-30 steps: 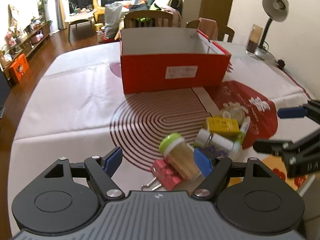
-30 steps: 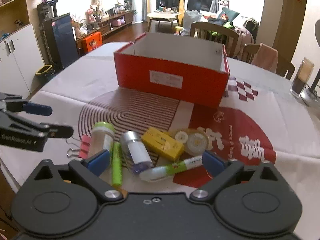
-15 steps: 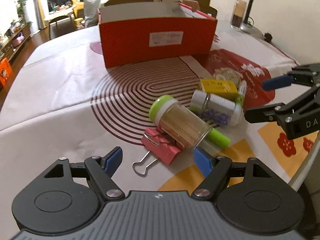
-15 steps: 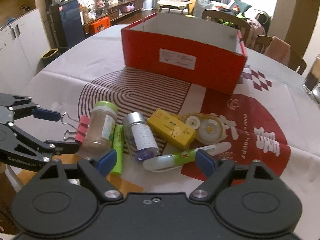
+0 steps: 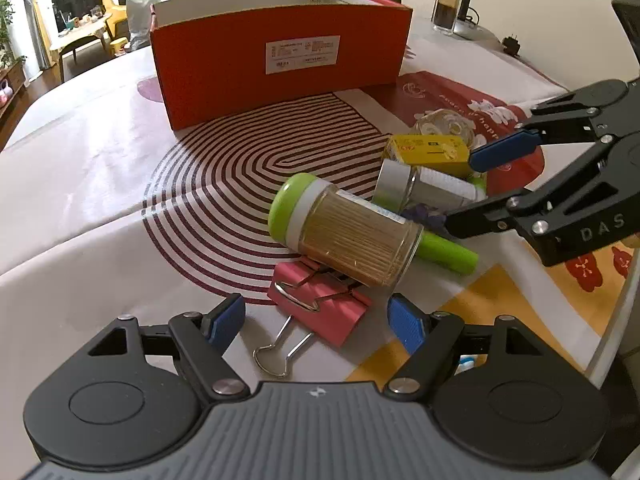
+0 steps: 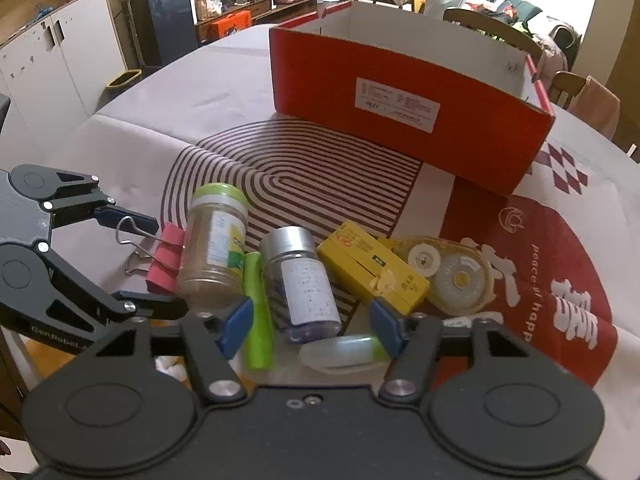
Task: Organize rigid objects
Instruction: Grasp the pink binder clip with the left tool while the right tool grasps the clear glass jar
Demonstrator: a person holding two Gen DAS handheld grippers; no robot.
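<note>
We see our left gripper [image 5: 316, 322] spread wide at the lower middle of the left view, its blue pads either side of the pink clip [image 5: 320, 306] without touching it. The clip lies flat, wire handles pointing toward the bottom edge, and the toothpick jar [image 5: 346, 228] lies on its side resting on the clip's far end, green lid toward the upper left. Behind the jar a green marker [image 5: 448, 252] pokes out to the right.

Our right gripper [image 6: 310, 320] is also spread, low in the right view, with the silver-lidded bottle [image 6: 302, 280] lying between its pads; the left pad sits close to the marker [image 6: 258, 312] and the right pad near the corner of the yellow box [image 6: 374, 268]. A pale tube [image 6: 344, 354] lies crosswise just under the bottle's base. The tape dispenser [image 6: 452, 276] lies touching the yellow box on its right.

The pile is tight: jar, marker, bottle and box lie side by side with almost no gaps. The red box [image 6: 408, 96] stands open in the upper middle, well apart from the pile, with bare striped cloth [image 6: 304, 172] between them. In the left view the table edge [image 5: 614, 312] runs down the right side, close to the marker's tip, and wide plain cloth lies to the left.
</note>
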